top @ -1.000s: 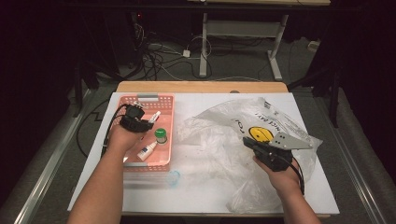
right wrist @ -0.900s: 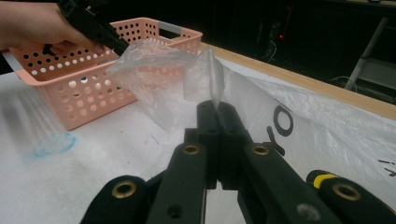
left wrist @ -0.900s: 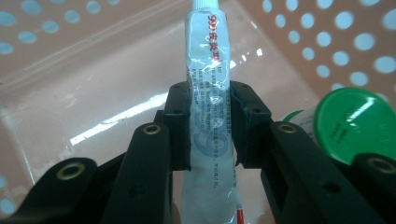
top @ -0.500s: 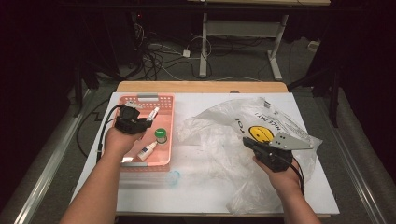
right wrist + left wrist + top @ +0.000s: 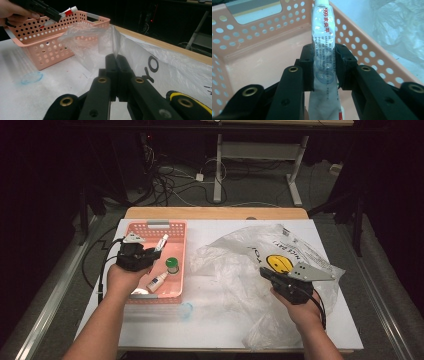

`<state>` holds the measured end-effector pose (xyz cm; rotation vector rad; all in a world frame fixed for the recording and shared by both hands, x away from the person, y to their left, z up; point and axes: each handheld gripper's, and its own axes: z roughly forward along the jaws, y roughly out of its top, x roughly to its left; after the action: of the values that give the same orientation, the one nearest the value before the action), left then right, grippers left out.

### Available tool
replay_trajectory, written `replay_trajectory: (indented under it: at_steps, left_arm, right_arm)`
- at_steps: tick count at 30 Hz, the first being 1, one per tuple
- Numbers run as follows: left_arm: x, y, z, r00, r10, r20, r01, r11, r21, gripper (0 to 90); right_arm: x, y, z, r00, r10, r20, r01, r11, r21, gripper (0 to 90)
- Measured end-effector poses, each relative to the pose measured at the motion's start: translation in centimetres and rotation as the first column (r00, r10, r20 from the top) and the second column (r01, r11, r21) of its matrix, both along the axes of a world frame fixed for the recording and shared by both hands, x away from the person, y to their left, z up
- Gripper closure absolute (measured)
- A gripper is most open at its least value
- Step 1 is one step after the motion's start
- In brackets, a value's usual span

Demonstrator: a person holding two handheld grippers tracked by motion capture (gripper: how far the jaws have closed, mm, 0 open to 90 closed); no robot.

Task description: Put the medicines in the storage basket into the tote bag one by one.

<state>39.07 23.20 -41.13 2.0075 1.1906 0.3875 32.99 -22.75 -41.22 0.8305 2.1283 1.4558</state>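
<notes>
My left gripper [image 5: 148, 252] hovers over the pink basket [image 5: 150, 227] and is shut on a white tube [image 5: 161, 243] with red print. In the left gripper view the jaws clamp the tube [image 5: 324, 42] mid-length above the basket's floor [image 5: 257, 67]. My right gripper [image 5: 265, 274] is shut on a fold of the clear plastic bag [image 5: 240, 265] with a yellow smiley face. In the right gripper view its jaws pinch the bag's edge [image 5: 110, 37] and hold it up off the table.
A green-capped bottle [image 5: 172, 265] and a small white bottle [image 5: 157, 281] lie in the basket. A blue ring [image 5: 186, 310] sits on the white table in front of it. The bag spreads over the table's right half. A wooden strip [image 5: 215, 212] runs along the far edge.
My left gripper has drawn back a little toward the person over the basket, with the tube still in it. The right gripper and the bag have kept still.
</notes>
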Motion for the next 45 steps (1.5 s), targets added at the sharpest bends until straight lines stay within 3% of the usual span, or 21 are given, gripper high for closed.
replay_trajectory:
  at_steps: [16, 20, 25, 36, 45]
  left_arm:
    - [-4.1, -1.1, 0.4, 0.9952, -0.025, 0.095, 0.029, 0.9988, -0.041, 69.3]
    - [-4.9, -1.4, 0.2, 0.9934, -0.029, 0.111, 0.038, 0.9959, -0.082, 69.3]
    - [-5.8, -2.0, 0.1, 0.9903, -0.042, 0.132, 0.056, 0.9934, -0.100, 69.3]
    - [-7.3, -3.8, 1.3, 0.9788, -0.116, 0.169, 0.136, 0.9847, -0.109, 69.3]
    - [-8.1, -5.7, 1.1, 0.9710, -0.166, 0.172, 0.186, 0.9766, -0.109, 69.3]
  right_arm:
    - [-0.1, 0.2, 0.0, 1.0000, 0.005, 0.001, -0.004, 1.000, -0.007, 90.0]
    - [-0.2, 0.2, 0.0, 1.0000, 0.004, 0.001, -0.004, 1.000, -0.010, 90.0]
    - [-0.2, 0.3, 0.0, 1.0000, 0.006, 0.004, -0.006, 1.000, -0.015, 90.0]
    - [-0.2, 0.2, 0.0, 0.9999, 0.001, 0.012, -0.001, 1.000, -0.013, 90.0]
    - [-0.2, 0.4, 0.0, 0.9999, 0.004, 0.012, -0.004, 1.000, -0.015, 90.0]
